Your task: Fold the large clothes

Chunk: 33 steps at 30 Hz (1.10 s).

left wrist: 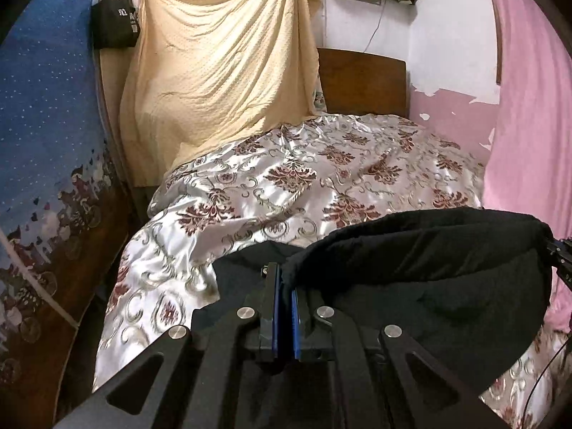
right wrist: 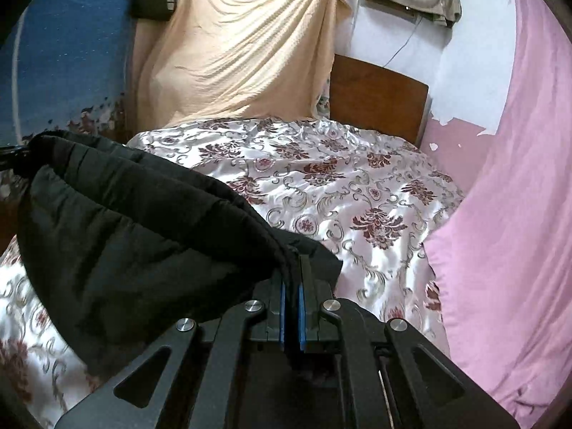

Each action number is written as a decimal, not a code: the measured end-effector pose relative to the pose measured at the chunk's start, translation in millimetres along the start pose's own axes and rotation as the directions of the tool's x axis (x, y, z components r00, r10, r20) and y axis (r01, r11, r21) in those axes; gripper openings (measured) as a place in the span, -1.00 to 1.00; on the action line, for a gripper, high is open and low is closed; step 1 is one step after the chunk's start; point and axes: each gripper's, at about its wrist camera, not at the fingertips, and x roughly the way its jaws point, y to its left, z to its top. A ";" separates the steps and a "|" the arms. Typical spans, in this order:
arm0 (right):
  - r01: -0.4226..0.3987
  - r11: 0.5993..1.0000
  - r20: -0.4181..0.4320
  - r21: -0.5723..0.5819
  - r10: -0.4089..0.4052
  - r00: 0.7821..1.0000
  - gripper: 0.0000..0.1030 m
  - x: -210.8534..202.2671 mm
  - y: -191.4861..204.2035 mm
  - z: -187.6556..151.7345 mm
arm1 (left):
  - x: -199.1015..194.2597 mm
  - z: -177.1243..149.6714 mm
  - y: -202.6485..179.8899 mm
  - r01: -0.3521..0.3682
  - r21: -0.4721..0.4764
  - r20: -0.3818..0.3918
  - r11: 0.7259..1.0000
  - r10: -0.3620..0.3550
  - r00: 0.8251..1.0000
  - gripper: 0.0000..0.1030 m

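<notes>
Black quilted fabric, looked like a padded coat or puffy jacket (left wrist: 429,268), was strung up between the two tools just above the bed (left wrist: 286,178), sagging in the middle like a hammock. Left hand-held gripper (left wrist: 286,282) was clamped down on one end of the top edge, blue pads nearly together with the hem pinched between them. Right hand-held gripper (right wrist: 294,268) had the other end pinched the same way.

Handling-wise I'd guess it was soft and floppy but bulky, with a bit of weight, going by how it drooped and bunched into thick rolls. Padding like that won't hold a crisp crease and wants to spring back open, so I'd press each fold down. Best hold is probably right where they had it, on the stitched edge near the corners, since the seam gives the pads something firm. The bed's satin floral cover looked slick, so the garment might slide when laid down.

Containers: only one I spotted was a black bag (left wrist: 114,21) hanging on the wall well beyond the bed's far left corner. Couldn't tell what was in it, too small and dark.
</notes>
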 end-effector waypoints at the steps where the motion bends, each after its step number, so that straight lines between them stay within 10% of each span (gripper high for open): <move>1: 0.000 1.000 -0.006 0.002 0.000 1.000 -0.91 10.1 -0.7 3.2 | 8.5 3.0 1.1 0.004 -0.005 -0.009 1.000 -0.004 1.000 -0.88; 18: 0.013 0.999 -0.206 0.038 -0.005 0.979 -0.88 187.1 19.5 -17.0 | 168.8 -8.8 3.7 -0.028 -0.037 -0.218 0.999 0.019 0.976 -0.85; 21: 0.008 0.999 -0.205 0.047 0.002 0.979 -0.82 188.7 21.2 -27.3 | 174.5 -12.2 4.6 -0.012 -0.066 -0.218 0.998 -0.003 0.976 -0.72; 24: 0.006 0.999 -0.192 0.050 0.004 0.981 -0.80 182.7 22.0 -29.8 | 170.8 -12.9 8.0 -0.010 -0.110 -0.203 0.994 -0.013 0.979 -0.06; 26: 0.003 0.998 -0.169 0.058 0.007 0.986 -0.65 174.6 20.7 -29.9 | 161.5 -13.4 9.8 0.020 -0.140 -0.168 0.990 -0.043 0.985 0.46; 28: 0.000 0.997 -0.127 0.071 0.009 0.992 -0.03 159.8 18.0 -30.0 | 149.2 -14.4 12.7 0.029 -0.159 -0.132 0.987 -0.050 0.990 0.53; 33: -0.015 0.994 -0.023 0.110 0.017 1.000 0.48 116.4 20.1 -27.3 | 114.6 -21.6 10.0 0.072 -0.174 -0.060 0.982 -0.084 0.995 0.66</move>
